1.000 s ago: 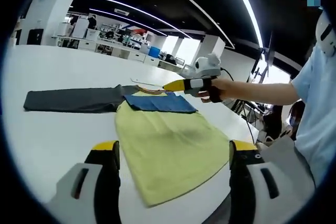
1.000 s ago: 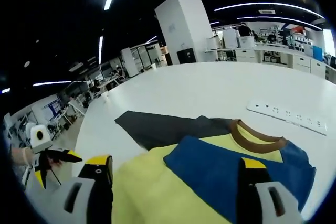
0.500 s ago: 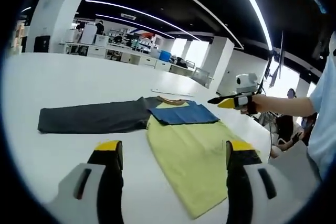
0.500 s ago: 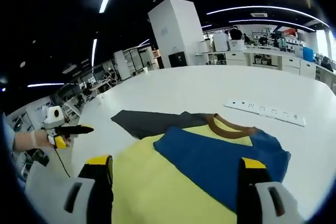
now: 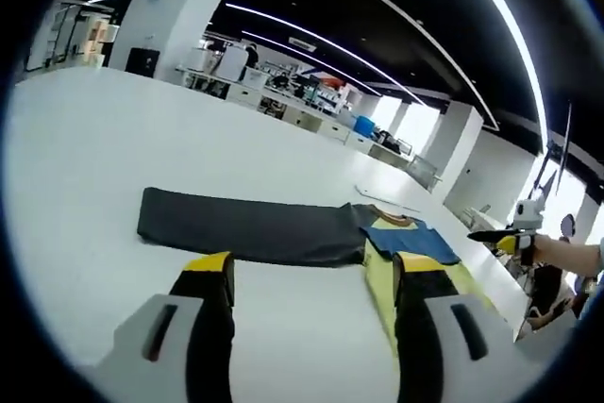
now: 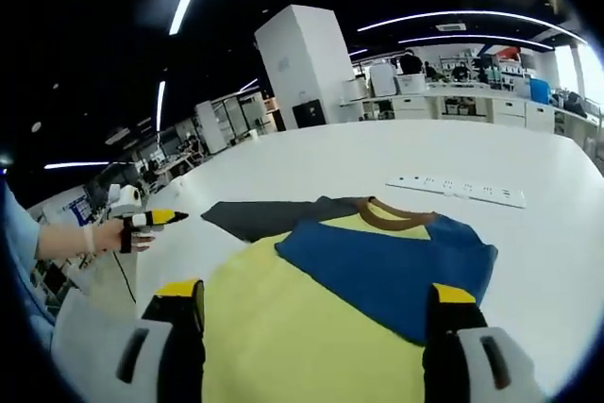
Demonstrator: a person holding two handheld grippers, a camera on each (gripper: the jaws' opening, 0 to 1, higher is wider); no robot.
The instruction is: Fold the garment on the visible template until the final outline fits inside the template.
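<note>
Left gripper view: the shirt [image 5: 377, 238] lies flat on the white tabletop [image 5: 85, 158], one blue sleeve folded across the chest, the dark sleeve [image 5: 245, 230] stretched out. Both jaws stand spread and empty on the left hand-held gripper [image 5: 307, 276] and the right hand-held gripper [image 6: 311, 304]. Next, likely: pinch the dark sleeve's end and fold it inward.
</note>
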